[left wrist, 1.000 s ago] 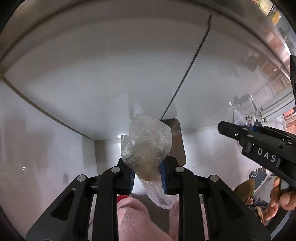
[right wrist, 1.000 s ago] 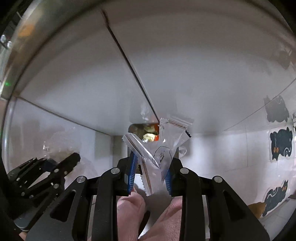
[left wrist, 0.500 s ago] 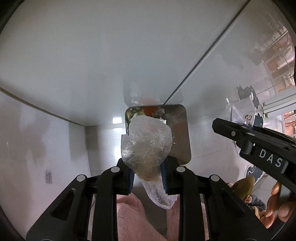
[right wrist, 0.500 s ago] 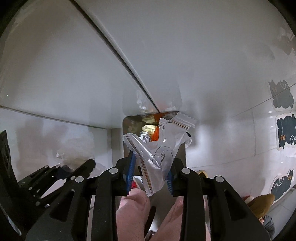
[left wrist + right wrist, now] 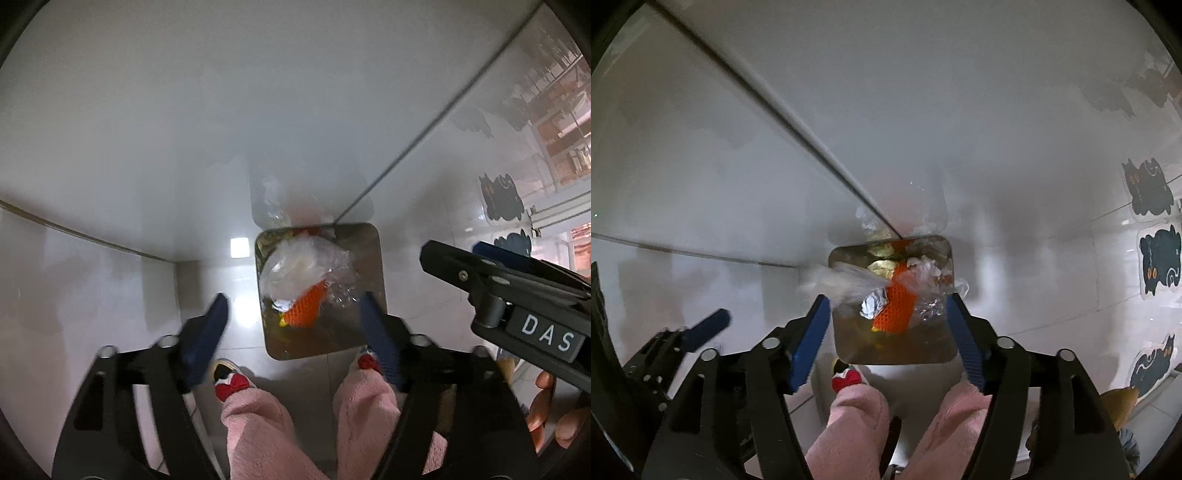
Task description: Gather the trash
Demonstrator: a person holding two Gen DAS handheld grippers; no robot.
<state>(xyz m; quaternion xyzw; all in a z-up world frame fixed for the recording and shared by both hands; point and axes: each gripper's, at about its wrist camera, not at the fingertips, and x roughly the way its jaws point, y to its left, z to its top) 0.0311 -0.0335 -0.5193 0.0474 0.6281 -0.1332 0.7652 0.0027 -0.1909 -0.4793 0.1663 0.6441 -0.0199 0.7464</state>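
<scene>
Blue-padded left hand-held gripper point(image 5: 293, 315) and right hand-held gripper point(image 5: 886, 314) point steeply down over the bin point(image 5: 373, 258), jaws opening, empty.

Black cat stickers point(image 5: 1158, 260) on white floor tiles point(image 5: 1034, 295).

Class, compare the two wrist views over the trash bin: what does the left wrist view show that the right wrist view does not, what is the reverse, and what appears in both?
Only the left wrist view: a black bar lettered DAS with the person's bare fingers beneath it, and a crumpled clear plastic bag over the bin.

Only the right wrist view: a blurred pale wrapper streaking across the bin's left rim, and crumpled foil.

Both: the metal trash bin, an orange mesh piece in it, pink fleecy trouser legs, cat stickers, and each view's own claw opening, nothing between its pads.
</scene>
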